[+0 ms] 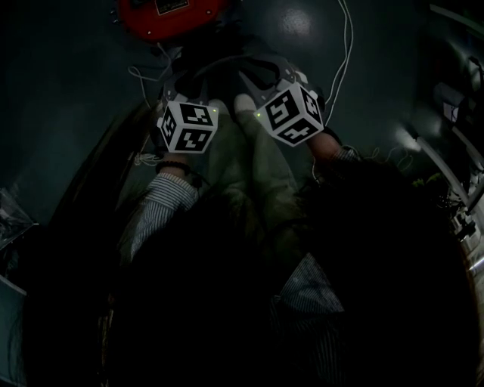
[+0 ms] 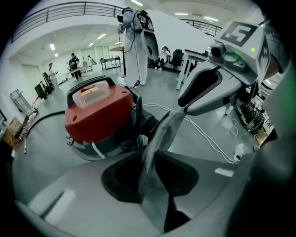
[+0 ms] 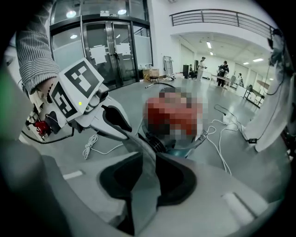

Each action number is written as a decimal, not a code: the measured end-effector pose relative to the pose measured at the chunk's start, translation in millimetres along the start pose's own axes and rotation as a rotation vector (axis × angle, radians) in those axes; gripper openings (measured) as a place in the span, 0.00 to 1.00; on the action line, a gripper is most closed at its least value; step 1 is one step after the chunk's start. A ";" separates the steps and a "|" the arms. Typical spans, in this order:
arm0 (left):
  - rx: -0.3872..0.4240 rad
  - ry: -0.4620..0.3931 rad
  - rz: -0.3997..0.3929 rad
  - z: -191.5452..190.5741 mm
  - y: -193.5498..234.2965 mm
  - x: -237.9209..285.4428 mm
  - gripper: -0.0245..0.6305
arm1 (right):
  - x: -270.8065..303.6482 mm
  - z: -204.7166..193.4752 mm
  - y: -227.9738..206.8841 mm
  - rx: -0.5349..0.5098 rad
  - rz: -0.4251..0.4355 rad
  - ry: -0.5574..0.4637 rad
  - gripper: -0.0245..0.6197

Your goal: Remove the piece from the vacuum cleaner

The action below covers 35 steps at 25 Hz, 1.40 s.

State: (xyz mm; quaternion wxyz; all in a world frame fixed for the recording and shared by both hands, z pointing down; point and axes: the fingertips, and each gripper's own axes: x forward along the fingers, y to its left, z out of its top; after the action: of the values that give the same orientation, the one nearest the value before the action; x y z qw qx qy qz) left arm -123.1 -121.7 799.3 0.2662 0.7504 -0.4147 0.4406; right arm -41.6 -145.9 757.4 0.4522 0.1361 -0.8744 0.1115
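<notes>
The red vacuum cleaner (image 2: 99,113) with a grey base sits on the grey floor just beyond both grippers, and it shows at the top of the dark head view (image 1: 170,15). A grey cloth piece (image 2: 159,139) stretches between the two grippers in front of the vacuum's black ribbed port (image 2: 150,125). My left gripper (image 2: 150,180) is shut on one end of it, and in the right gripper view its tips (image 3: 132,139) pinch the cloth (image 3: 143,176). My right gripper (image 3: 148,180) is shut on the other end, with its tips (image 2: 187,109) showing in the left gripper view.
White cables (image 2: 208,139) trail over the floor to the right of the vacuum, and another coil (image 3: 92,143) lies near the glass doors. A black hose (image 2: 41,120) runs off left. The person's legs (image 1: 257,166) stand right behind the grippers. Desks and people are far off.
</notes>
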 end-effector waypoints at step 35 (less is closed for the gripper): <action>-0.140 -0.031 -0.038 2.5 -81.4 -15.5 0.08 | -37.6 -38.4 33.9 0.162 -0.002 0.025 0.16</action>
State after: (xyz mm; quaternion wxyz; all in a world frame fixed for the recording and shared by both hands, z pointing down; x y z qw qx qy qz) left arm -56.4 -75.8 781.7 0.3199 0.7443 -0.4345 0.3936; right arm -3.1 -96.7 745.8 0.4506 0.1719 -0.8567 0.1831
